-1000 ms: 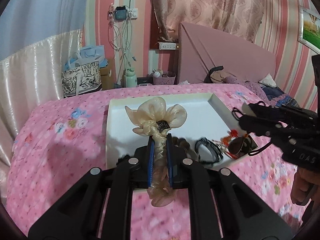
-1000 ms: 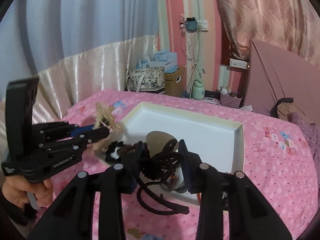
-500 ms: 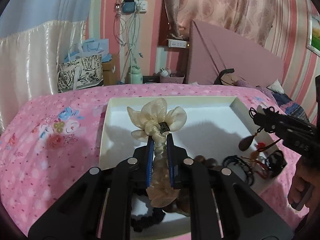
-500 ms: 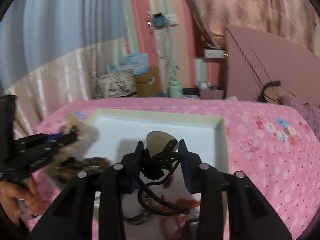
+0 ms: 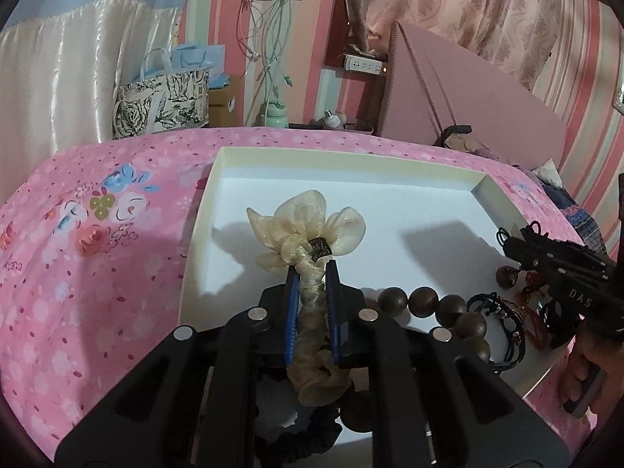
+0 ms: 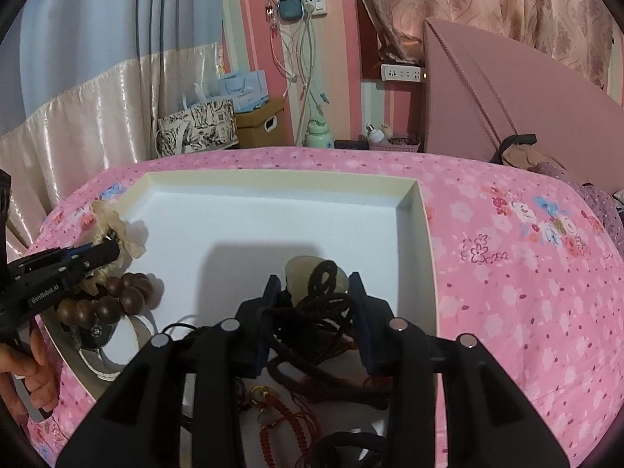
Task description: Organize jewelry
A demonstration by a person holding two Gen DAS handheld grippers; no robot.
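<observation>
Jewelry lies in a shallow white tray [image 5: 202,234] on a bed with a pink flowered bedspread [image 5: 85,257]. In the left wrist view, the left claw [image 5: 312,273] at lower centre is nearly closed, pinching a cream organza scrunchie [image 5: 308,226] whose ruffles fan out above the tray floor. Just right of it curves a string of large brown wooden beads [image 5: 425,296], then black braided bracelets [image 5: 495,312] and red cords under the right claw at the right edge. In the right wrist view, the left claw and scrunchie sit at the left edge over the beads; at lower centre the right claw [image 6: 316,288], partly closed, grips a pale stone pendant [image 6: 300,273] tangled in black cord [image 6: 327,304] over the tray's near right part.
</observation>
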